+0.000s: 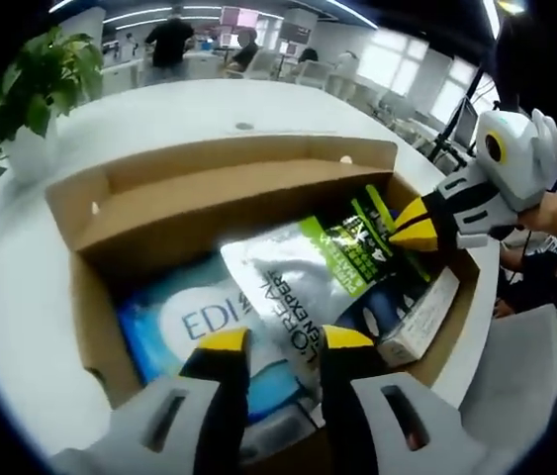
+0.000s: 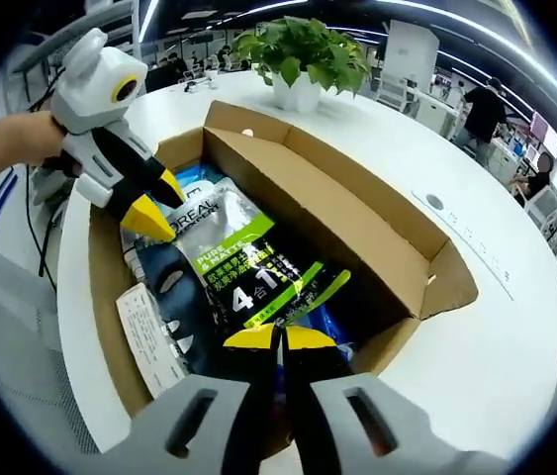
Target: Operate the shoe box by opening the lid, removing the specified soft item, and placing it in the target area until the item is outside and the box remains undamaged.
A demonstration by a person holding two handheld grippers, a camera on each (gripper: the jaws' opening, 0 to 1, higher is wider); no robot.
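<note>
An open cardboard shoe box [image 1: 85, 317] [image 2: 412, 262] stands on a white table. On top inside lies a silver and green L'Oreal pouch [image 1: 298, 267] [image 2: 233, 247], over a blue pack [image 1: 174, 322], a dark item [image 2: 174, 282] and a small white carton [image 1: 418, 317] [image 2: 149, 341]. My left gripper [image 1: 285, 339] [image 2: 154, 206] is open, its yellow tips on either side of the pouch's silver end. My right gripper [image 2: 280, 338] [image 1: 412, 226] is shut at the pouch's green end, apparently pinching its edge. The pouch still rests in the box.
The box lid [image 1: 229, 163] [image 2: 337, 193] stands folded back on the far side. A potted plant [image 1: 36, 84] [image 2: 303, 54] sits on the table [image 1: 21, 297] [image 2: 496, 327]. Grey chairs [image 1: 520, 376] [image 2: 6, 336] stand beside the table edge. People are far back.
</note>
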